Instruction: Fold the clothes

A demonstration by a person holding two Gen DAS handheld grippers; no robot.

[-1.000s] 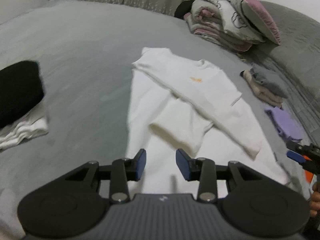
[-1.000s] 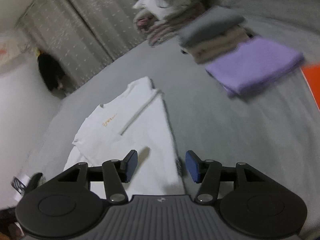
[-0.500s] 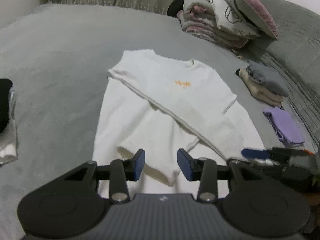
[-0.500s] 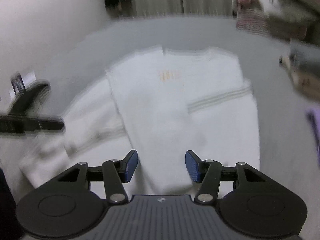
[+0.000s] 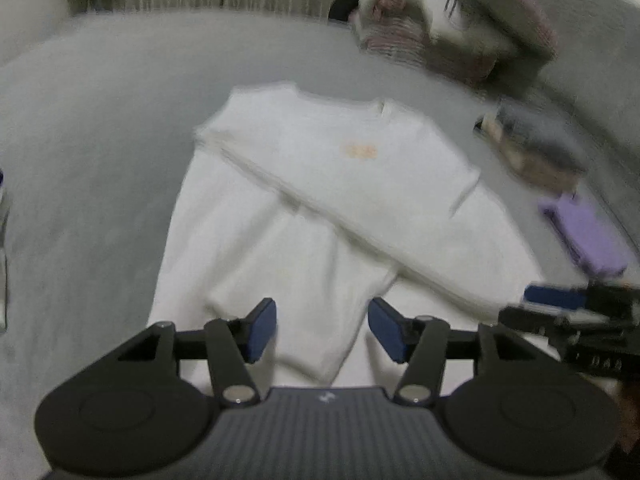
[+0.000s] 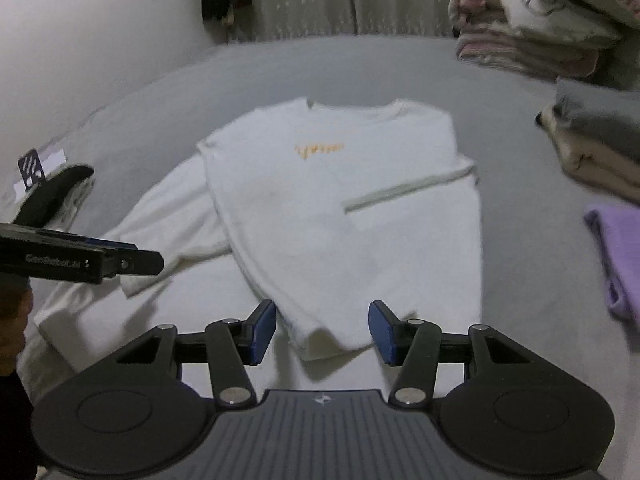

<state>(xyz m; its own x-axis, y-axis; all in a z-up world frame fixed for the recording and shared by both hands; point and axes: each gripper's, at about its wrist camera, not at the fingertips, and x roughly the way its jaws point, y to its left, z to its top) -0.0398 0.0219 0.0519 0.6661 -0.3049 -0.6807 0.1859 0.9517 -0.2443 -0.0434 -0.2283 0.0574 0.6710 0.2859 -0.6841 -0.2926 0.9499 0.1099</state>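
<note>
A grey bed is seen spread wide, and on its middle a white shirt with a small orange print is laid flat, both sleeves folded in across the body. Folded bedding, a grey and beige stack and a purple cloth are set along the right. The left gripper and right gripper are each held with jaws apart just above the shirt's near hem, nothing gripped.

The left wrist view is smeared throughout: the orange print on the white shirt is unreadable. The purple cloth and grey-and-beige stack run off the right wrist view's edge.
</note>
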